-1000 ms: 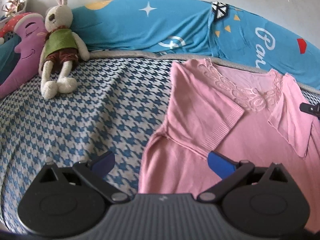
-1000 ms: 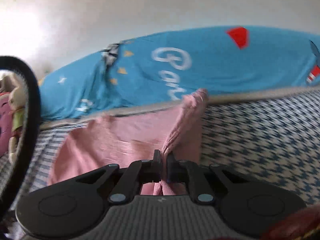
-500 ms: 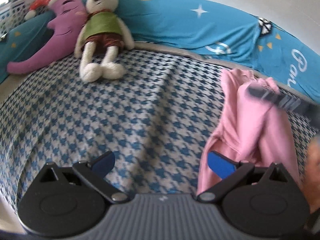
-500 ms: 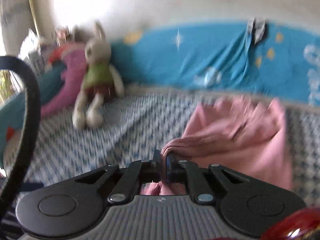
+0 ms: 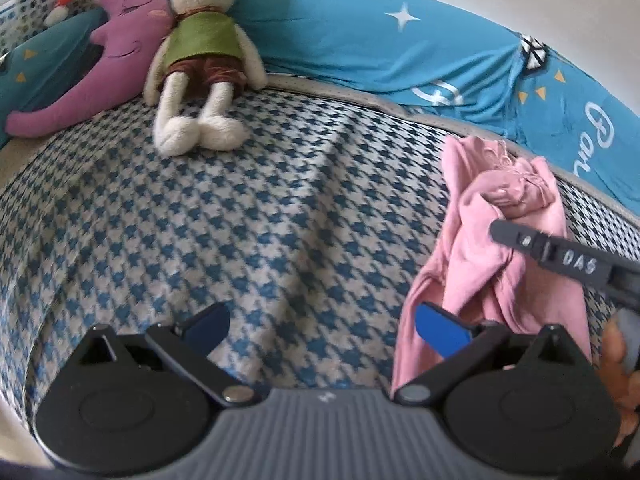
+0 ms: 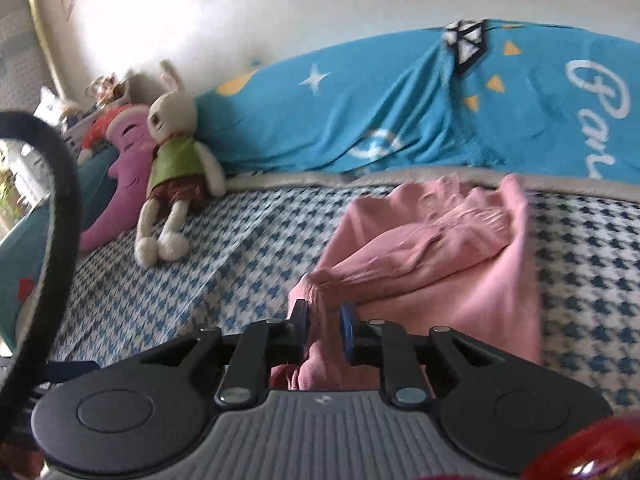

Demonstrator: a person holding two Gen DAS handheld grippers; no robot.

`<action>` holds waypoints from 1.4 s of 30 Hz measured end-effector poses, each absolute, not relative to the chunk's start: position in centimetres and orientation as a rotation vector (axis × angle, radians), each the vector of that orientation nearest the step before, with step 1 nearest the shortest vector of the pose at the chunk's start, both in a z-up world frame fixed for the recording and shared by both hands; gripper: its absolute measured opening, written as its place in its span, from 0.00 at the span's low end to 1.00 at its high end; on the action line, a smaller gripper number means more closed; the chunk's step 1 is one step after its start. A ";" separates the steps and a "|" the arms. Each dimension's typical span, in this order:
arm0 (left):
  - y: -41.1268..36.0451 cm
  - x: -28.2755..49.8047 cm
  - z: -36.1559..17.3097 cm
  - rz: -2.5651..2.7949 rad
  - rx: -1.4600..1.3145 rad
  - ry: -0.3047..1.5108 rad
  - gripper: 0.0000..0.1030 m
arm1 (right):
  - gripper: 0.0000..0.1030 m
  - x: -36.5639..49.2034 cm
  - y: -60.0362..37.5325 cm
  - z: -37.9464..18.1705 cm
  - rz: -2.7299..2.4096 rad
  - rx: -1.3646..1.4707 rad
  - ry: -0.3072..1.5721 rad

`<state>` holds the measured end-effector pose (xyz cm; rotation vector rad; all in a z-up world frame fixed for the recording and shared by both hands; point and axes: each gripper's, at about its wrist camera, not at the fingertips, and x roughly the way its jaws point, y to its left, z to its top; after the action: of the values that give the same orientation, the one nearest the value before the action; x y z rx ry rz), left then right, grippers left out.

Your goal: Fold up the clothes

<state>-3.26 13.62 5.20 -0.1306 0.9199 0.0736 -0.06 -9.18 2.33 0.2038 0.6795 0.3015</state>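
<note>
Now the pink top (image 6: 448,256) lies bunched on the houndstooth bedspread (image 5: 240,216), in front of the blue quilt (image 6: 400,112). A fold of the top sits between the right gripper (image 6: 325,330) fingers, whose jaws are opening. Left of the top, the left gripper (image 5: 322,322) hangs spread wide and empty. Further left sits a plush rabbit (image 5: 200,56) beside a purple moon pillow (image 5: 108,64).

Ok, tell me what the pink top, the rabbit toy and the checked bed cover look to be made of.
Pink top: soft, matte knit, probably a thin jersey; it bunches and drapes in loose folds.
Rabbit toy: cream plush, fuzzy at the feet; its green vest looks like flat felt or cotton.
Bed cover: woven-looking blue and white houndstooth fabric, matte, lying in shallow wrinkles; the fibre cannot be told.
</note>
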 end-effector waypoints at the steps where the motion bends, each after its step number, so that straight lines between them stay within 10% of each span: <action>1: 13.2 -2.9 5.2 0.072 -0.122 0.919 1.00 | 0.17 0.1 -9.6 2.5 0.298 0.211 0.677; 42: 9.6 3.2 3.4 -0.070 -0.008 0.956 1.00 | 0.27 7.5 -11.8 -0.3 0.079 0.107 0.647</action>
<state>3.21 9.56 3.40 -0.0077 0.9555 -0.0699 7.52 -11.76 -0.31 0.1071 0.6473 0.0789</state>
